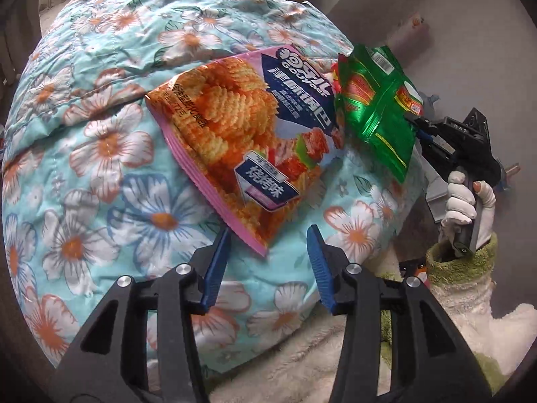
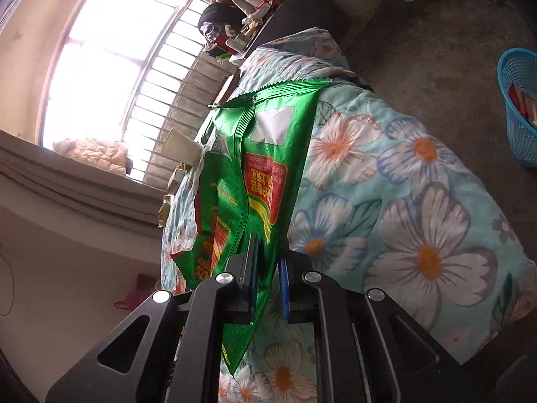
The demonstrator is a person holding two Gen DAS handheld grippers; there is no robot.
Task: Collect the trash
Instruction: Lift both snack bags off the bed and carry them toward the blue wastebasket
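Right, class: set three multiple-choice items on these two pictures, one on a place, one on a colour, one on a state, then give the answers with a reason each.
1. Where does the orange and pink chip bag lie?
A. on the flowered quilt
B. in the blue basket
C. on the bare floor

2. What colour is the wrapper in the right tool?
A. silver
B. green
C. black

3. How does the left tool stand?
A. shut on the chip bag
B. shut on the quilt
C. open, holding nothing

Answers: 1 A, the bag rests flat on the quilt; 2 B, shiny green foil sits clamped between the blue pads; 3 C, the left wrist view shows its pads apart, with the bag's corner just beyond them.
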